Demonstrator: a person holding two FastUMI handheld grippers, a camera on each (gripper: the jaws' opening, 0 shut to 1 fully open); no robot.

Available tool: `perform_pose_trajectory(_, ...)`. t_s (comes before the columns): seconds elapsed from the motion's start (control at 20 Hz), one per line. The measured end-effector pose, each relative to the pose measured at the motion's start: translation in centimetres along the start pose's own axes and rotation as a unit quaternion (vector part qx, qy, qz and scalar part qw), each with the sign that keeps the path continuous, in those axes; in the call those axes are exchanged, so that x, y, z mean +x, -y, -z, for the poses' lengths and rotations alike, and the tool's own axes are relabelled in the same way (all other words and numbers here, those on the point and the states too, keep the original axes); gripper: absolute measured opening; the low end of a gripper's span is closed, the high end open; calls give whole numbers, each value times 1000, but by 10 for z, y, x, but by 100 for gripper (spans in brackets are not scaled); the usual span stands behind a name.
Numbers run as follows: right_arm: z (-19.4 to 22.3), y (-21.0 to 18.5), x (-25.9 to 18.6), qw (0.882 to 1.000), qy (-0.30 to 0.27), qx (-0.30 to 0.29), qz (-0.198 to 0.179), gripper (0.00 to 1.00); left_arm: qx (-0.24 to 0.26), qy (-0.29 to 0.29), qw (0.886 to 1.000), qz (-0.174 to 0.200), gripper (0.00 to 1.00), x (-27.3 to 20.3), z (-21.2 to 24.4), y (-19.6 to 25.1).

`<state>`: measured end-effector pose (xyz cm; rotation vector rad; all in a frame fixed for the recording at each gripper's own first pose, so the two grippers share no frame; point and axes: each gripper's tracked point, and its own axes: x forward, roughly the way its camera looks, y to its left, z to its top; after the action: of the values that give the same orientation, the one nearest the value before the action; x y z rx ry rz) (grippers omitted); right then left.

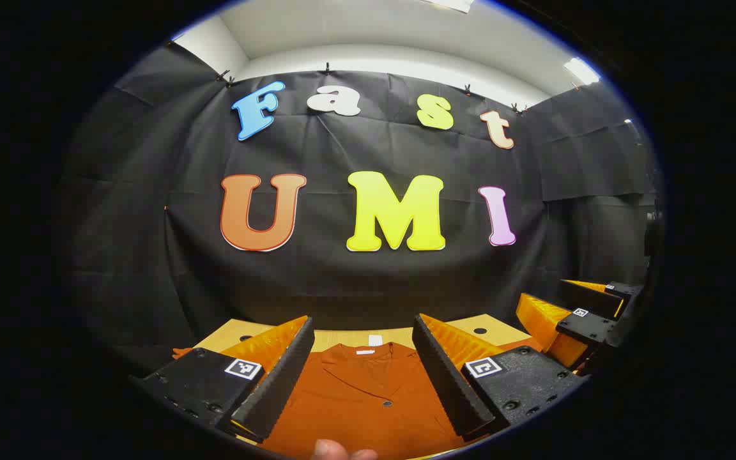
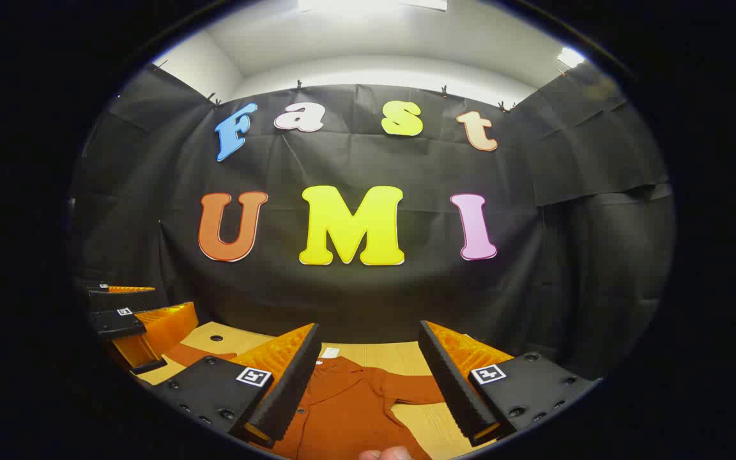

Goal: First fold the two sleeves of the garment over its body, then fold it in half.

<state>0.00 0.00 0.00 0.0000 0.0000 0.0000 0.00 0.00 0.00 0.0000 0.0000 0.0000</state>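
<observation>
A rust-orange collared shirt (image 1: 368, 396) lies flat on the wooden table (image 1: 496, 326), collar toward the far wall, a white label at its neck. My left gripper (image 1: 363, 322) hovers open above the shirt's chest, nothing between its fingers. In the right gripper view the shirt (image 2: 342, 409) lies below my open right gripper (image 2: 369, 327), one sleeve (image 2: 413, 390) spread out to the right and the other sleeve (image 2: 199, 353) out to the left. Each gripper also appears in the other's view: the right gripper (image 1: 556, 297) beside the shirt's right edge, the left gripper (image 2: 154, 300) at the left.
The black cloth wall stands close behind the table's far edge. Small dark holes (image 1: 480, 331) dot the tabletop near the back. A person's fingertip (image 1: 342, 452) shows at the bottom edge. Bare wood (image 2: 374, 351) lies beyond the collar.
</observation>
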Motion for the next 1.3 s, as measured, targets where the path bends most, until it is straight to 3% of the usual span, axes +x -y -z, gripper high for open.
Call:
perform_pose_trajectory(0.75, 2, 1, 6, 1000, -11, -7, -10, 97, 9, 0, 1000, 14, 99, 4, 5, 18)
perform_pose_trajectory(1.3, 10, 27, -5, 999, -28, 2, 17, 97, 4, 11, 1000, 18, 100, 0, -4, 27)
